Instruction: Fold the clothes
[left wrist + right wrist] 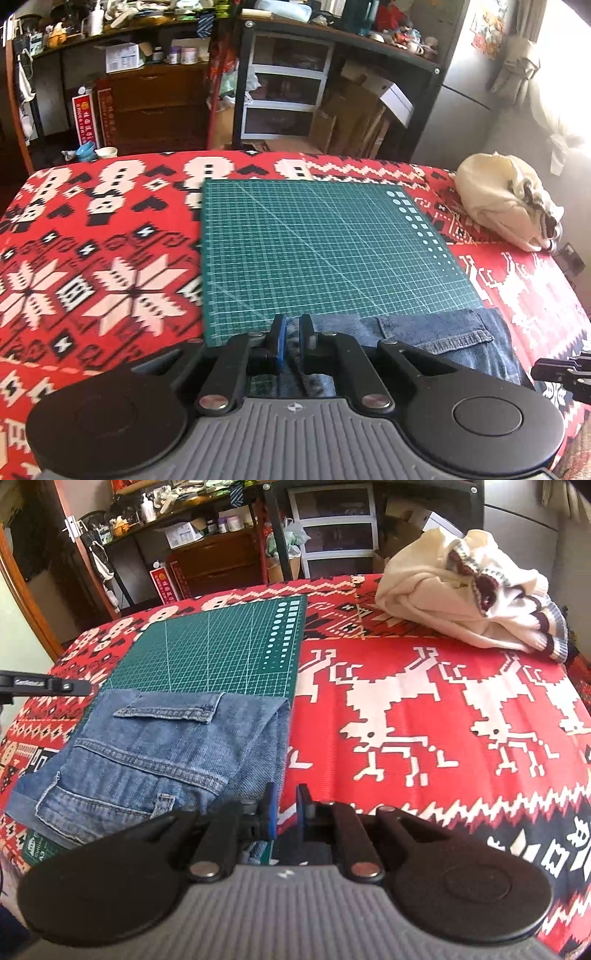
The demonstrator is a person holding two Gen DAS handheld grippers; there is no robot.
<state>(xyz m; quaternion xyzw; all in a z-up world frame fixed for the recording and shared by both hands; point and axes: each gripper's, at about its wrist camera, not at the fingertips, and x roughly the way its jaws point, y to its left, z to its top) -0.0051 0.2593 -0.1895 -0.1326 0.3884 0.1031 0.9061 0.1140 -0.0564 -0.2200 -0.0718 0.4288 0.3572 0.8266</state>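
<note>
On the near part of the green cutting mat (207, 653), which lies on a tabletop covered by a red patterned cloth (424, 709), a pair of blue denim jeans (155, 746) is seen already folded into a compact rectangle, a flapped pocket uppermost and the folded edge along its right side. A cream sweater (461, 605) is left crumpled at the far right, well apart from the jeans.

The left tongs (291, 332) are held over the jeans' near edge with only a narrow gap between the blue pads; whether denim is pinched cannot be told. The right tongs (284, 812) are parted and empty, just beside the jeans' right corner.

A risk is judged here: if the left tongs are lifted with cloth caught, the top layer could be dragged and the fold undone. The sweater is judged as still to be folded.
</note>
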